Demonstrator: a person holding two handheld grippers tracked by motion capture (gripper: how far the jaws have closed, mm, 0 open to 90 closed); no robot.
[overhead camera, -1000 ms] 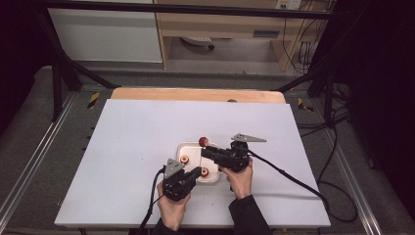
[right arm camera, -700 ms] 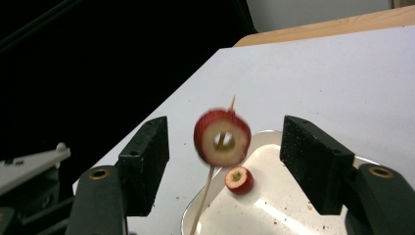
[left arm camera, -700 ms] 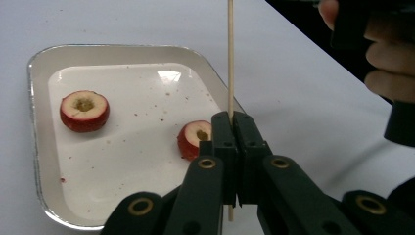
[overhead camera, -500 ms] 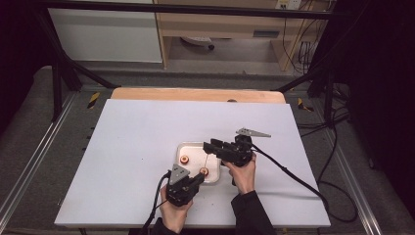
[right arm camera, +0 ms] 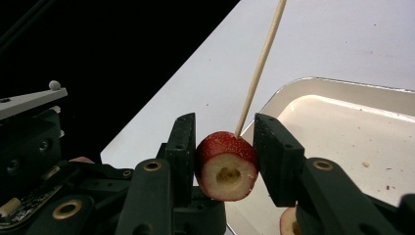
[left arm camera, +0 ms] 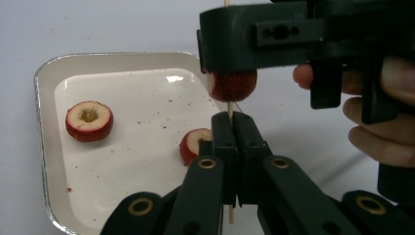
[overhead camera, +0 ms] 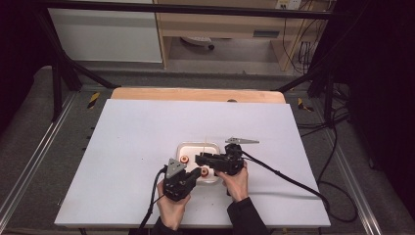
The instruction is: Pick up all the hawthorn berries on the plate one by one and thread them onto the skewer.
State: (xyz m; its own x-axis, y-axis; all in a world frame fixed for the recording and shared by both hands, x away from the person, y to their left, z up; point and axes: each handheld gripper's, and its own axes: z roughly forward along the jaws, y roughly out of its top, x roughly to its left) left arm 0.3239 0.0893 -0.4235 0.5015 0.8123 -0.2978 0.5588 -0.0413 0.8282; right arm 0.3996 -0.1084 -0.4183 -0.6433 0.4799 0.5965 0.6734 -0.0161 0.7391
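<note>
On the high view the left gripper and right gripper meet over a small white tray near the front of the white worktop; the skewer is a thin pale line there, standing up from the grippers.

The left gripper view adds what lies in the tray: at the left a fruit slice lying cut face up, and farther right a second slice half hidden behind the jaws. In it the left gripper has its jaws fully closed on the skewer, which runs upright through them, its lower end poking out below. Just above them sits the red fruit, threaded on the stick, under the right gripper's black body.

The right gripper view shows the fruit end on, its hollow cut face toward the camera, between the right gripper jaws. They have just been closing, with both pads against its sides. The skewer rises from the fruit's top, leaning slightly right.
</note>
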